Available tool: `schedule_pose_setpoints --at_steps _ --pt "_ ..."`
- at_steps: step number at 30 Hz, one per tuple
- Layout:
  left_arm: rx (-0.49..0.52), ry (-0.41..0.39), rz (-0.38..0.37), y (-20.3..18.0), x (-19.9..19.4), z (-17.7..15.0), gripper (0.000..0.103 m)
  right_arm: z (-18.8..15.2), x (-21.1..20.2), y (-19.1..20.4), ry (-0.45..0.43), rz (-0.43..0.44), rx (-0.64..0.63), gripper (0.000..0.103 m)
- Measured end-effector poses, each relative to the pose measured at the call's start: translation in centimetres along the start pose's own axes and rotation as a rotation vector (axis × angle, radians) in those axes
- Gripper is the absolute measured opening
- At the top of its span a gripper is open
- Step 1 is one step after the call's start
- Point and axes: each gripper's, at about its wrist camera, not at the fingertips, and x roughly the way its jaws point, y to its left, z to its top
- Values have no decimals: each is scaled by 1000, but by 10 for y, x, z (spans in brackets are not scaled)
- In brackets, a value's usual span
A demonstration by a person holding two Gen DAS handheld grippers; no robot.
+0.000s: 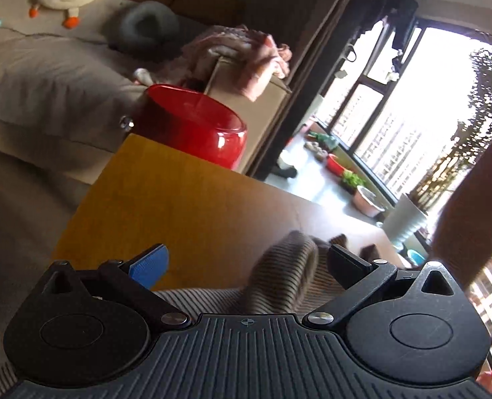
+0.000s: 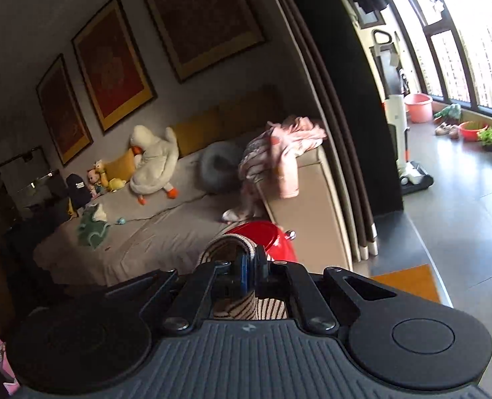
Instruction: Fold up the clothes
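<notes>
A brown striped garment [image 1: 279, 276] lies bunched on the yellow-orange table [image 1: 179, 206] in the left wrist view. My left gripper [image 1: 246, 262] stands open around a raised fold of it, the blue pad [image 1: 149, 266] to the left and the black pad [image 1: 349, 262] to the right, neither pressing on the cloth. In the right wrist view my right gripper [image 2: 249, 267] is shut on a striped edge of the garment [image 2: 229, 249], lifted above the table. More striped cloth hangs below the pinched fingers.
A red round stool [image 1: 196, 123] stands past the table's far edge, beside a beige sofa [image 2: 166, 229] with a plush goose [image 2: 152, 163], a grey ring cushion [image 2: 217, 166] and pink clothes [image 2: 289, 146] on the armrest. Balcony floor with basins and plants lies right.
</notes>
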Motion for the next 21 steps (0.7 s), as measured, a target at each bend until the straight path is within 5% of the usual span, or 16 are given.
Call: schedule_pose_setpoints --at_steps 4,7,8,14,21 --pt "-11 49 -133 -2 -6 -10 103 -15 35 20 17 58 3 12" --pt "-32 72 -200 -2 -3 -15 103 -22 38 23 0 94 8 34" --pt "-34 75 -205 -3 -2 -17 103 -23 37 22 -10 90 -7 34" --pt "-5 117 -179 -13 12 -29 103 -48 46 -12 12 -83 -92 34" --pt "72 85 -143 -38 7 -30 99 -139 77 -115 276 -347 -44 34"
